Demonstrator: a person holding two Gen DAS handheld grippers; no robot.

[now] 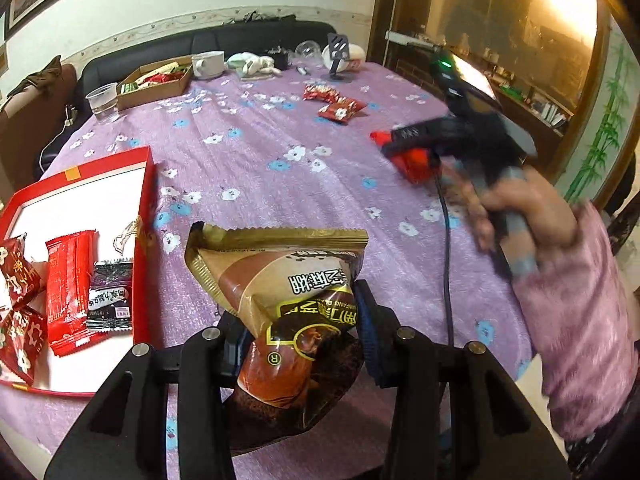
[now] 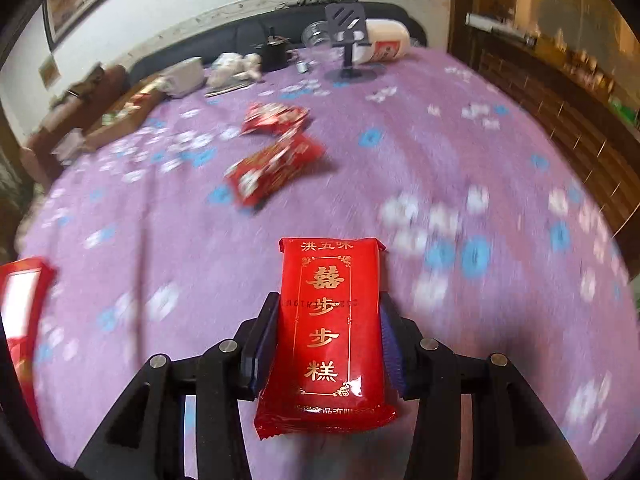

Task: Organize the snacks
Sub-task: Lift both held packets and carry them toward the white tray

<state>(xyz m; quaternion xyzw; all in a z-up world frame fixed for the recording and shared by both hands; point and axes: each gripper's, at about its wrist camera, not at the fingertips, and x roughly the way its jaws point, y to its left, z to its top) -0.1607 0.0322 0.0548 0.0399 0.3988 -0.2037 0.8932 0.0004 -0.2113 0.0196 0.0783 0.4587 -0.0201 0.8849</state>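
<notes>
Two tools angle downward over the counter (image 1: 280, 140): left tool (image 1: 298, 332) clamps a glossy brown-gold foil snack packet (image 1: 280, 300); right tool (image 2: 330, 336) clamps a smooth red rectangular cake packet (image 2: 328, 332).

1. A brown and gold snack packet (image 1: 280, 300) with a serrated top edge is pinched between 2 black fingers, tilted and crumpled at its lower end, above the purple cloth.
2. A red cake packet (image 2: 328, 336) with gold characters stands lengthwise between 2 fingers, its sealed end toward the camera.
3. A red tray (image 1: 146, 208) with a white floor lies at the table's left edge.
4. Inside it lie a long red packet (image 1: 68, 292), a small dark packet (image 1: 110, 298) just beside it, and 2 red flowered packets (image 1: 18, 308) at the left.
5. 2 more red flowered packets (image 2: 276, 152) lie loose on the cloth, well apart from the tray.
</notes>
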